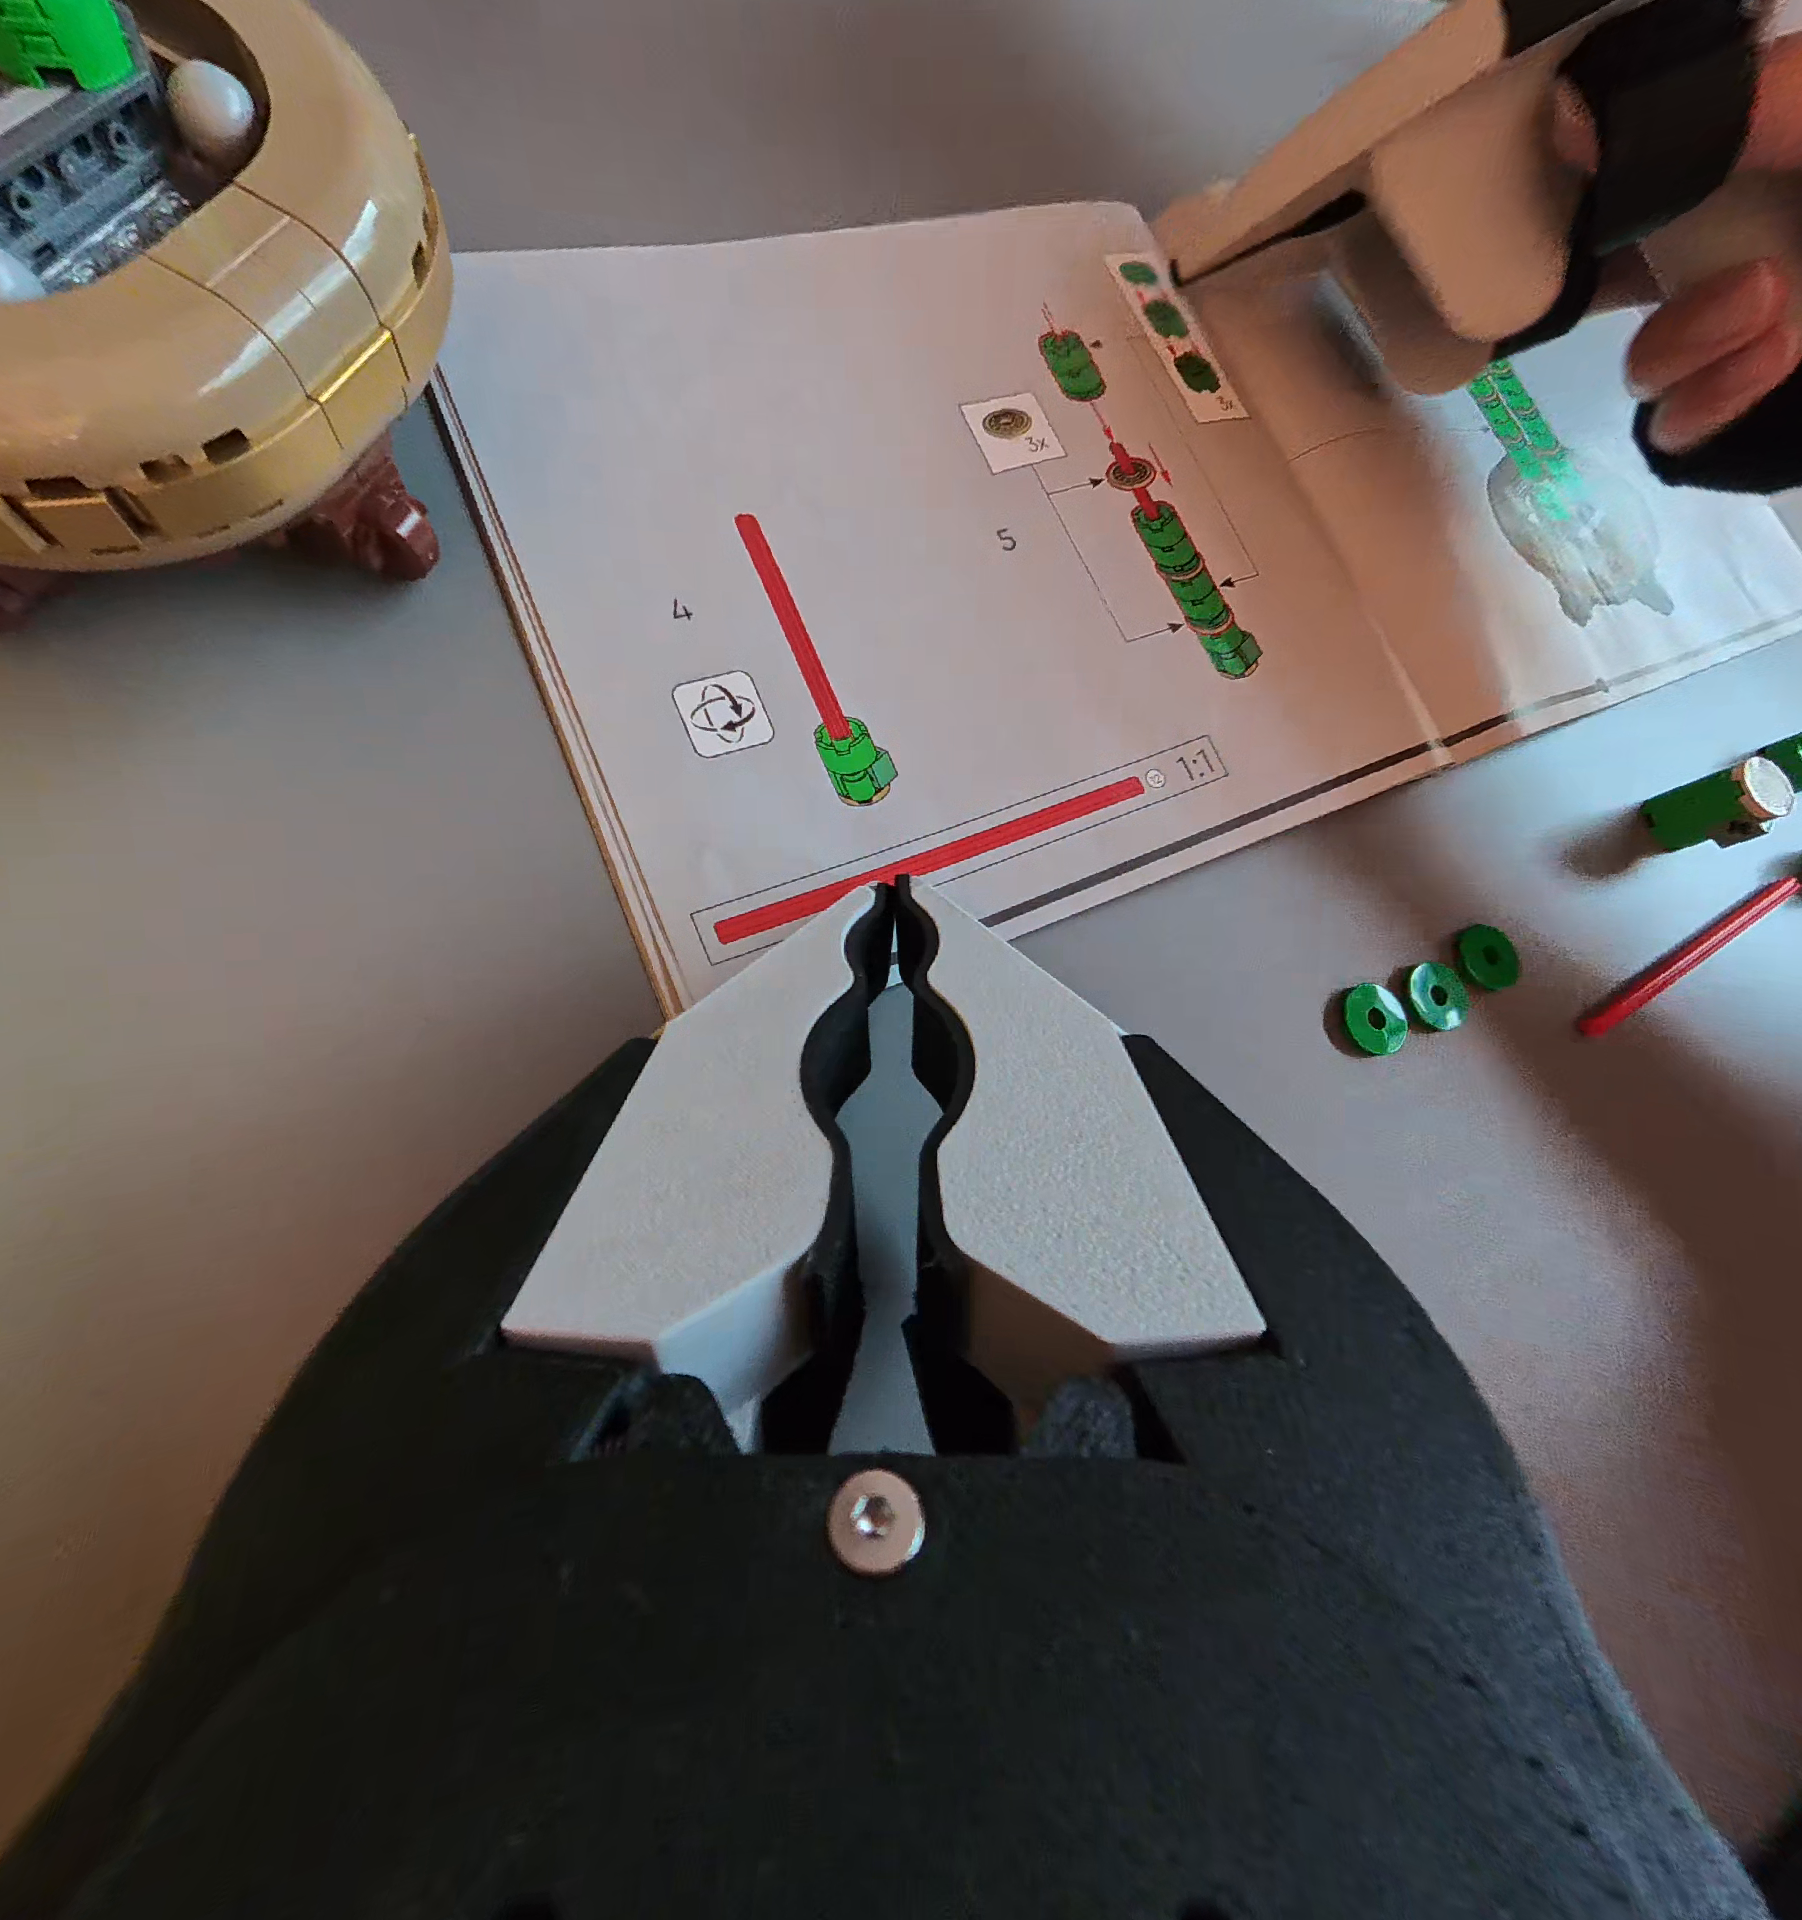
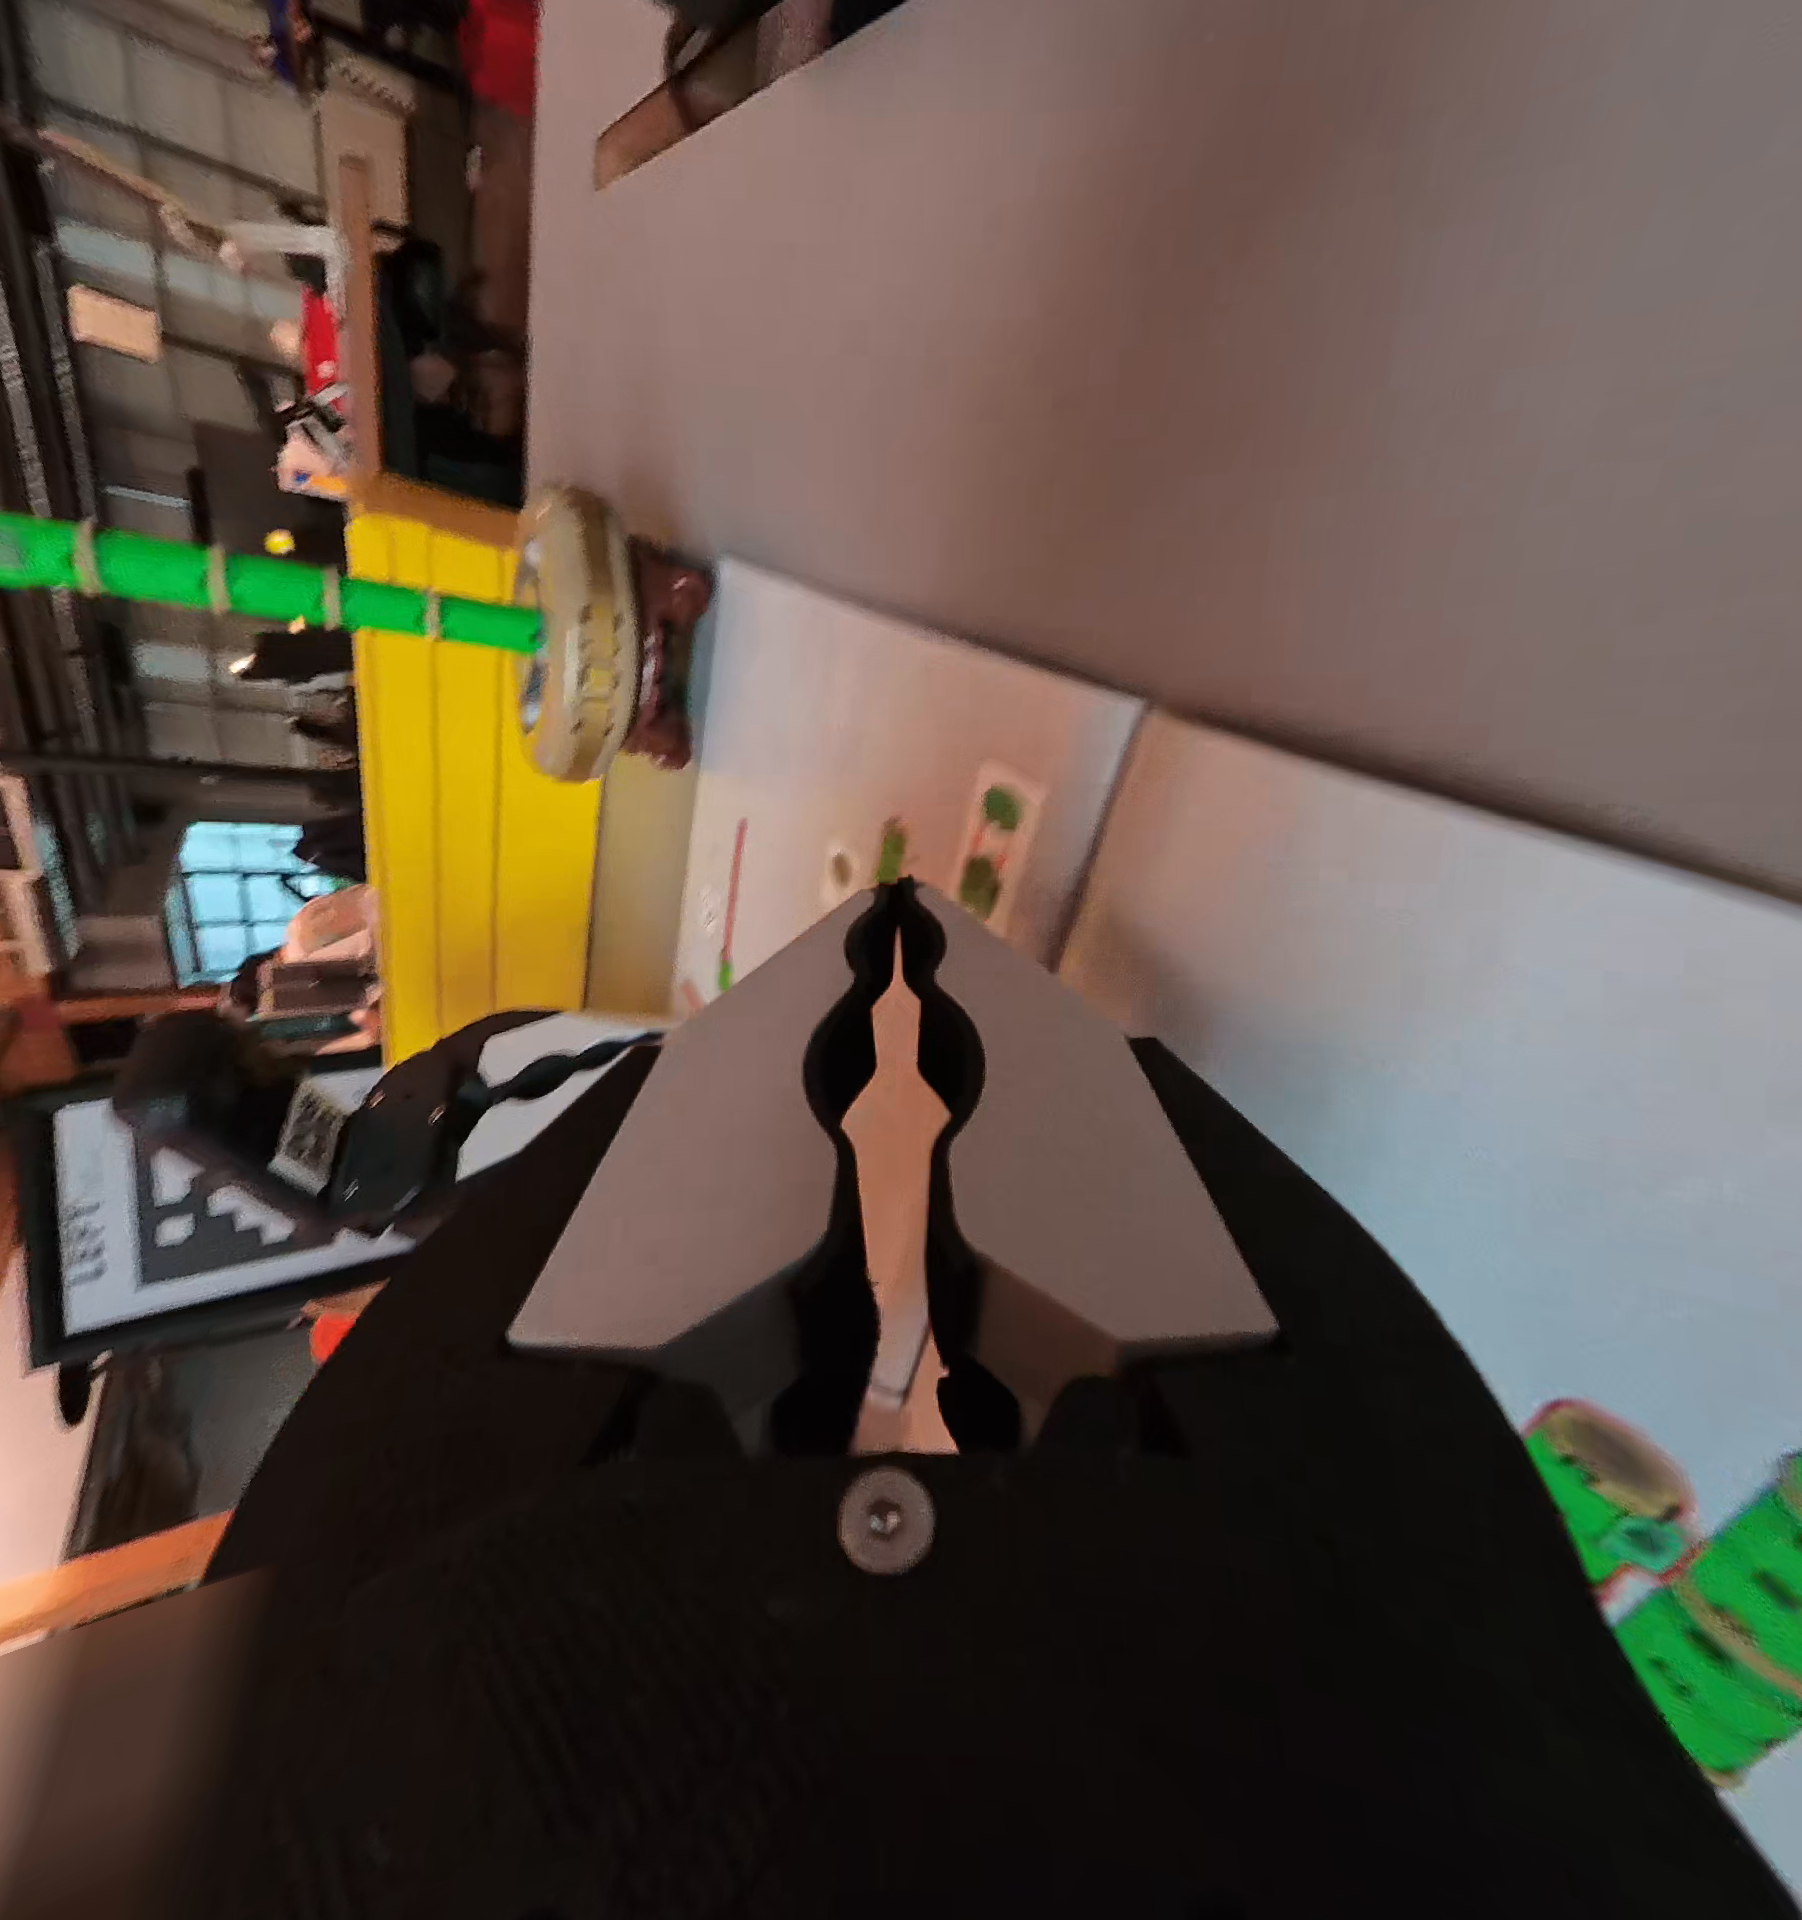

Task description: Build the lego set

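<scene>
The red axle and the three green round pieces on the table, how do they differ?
The red axle is a long thin rod lying at a slant; the three green round pieces are short flat discs with centre holes. The axle is single; the discs sit in a row. All lie loose on the grey table, untouched.

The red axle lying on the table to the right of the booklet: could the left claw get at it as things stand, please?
Probably yes. The red axle lies flat on bare table, apart from the three green discs, with nothing over it. The left claw is shut and empty, so it would have to open first.
</scene>
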Motion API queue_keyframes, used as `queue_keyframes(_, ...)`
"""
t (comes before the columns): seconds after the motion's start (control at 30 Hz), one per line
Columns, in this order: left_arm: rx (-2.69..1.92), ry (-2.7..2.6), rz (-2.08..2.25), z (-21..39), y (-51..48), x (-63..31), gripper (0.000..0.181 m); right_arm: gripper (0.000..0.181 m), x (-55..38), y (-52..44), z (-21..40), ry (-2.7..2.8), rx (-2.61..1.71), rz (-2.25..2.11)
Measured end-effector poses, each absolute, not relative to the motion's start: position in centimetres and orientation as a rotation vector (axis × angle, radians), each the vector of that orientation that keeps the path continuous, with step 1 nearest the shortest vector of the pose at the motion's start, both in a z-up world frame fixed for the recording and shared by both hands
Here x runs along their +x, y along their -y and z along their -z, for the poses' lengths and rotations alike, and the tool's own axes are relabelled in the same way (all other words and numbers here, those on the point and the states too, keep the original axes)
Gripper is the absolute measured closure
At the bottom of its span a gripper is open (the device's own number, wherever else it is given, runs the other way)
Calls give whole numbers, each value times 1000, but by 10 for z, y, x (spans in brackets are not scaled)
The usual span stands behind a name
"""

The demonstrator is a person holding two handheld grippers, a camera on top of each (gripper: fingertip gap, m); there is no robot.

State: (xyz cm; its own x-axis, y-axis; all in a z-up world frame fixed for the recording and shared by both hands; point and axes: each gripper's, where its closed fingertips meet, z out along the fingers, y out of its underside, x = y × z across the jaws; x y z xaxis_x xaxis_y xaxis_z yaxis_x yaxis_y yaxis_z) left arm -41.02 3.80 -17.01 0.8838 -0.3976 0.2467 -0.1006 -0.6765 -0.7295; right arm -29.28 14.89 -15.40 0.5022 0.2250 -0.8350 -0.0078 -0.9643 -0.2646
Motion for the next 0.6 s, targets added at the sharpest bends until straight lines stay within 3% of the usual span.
queue_keyframes(0.13, -2291, -354, 502, 170, -38, -410, 181, 181, -298, -106, 150, 303, -2559, -1595)
queue_keyframes(0.6, -2284, -353, 477, 170, -38, -410, 181, 181, -284, -41, 170, 657, -2685, -1507)
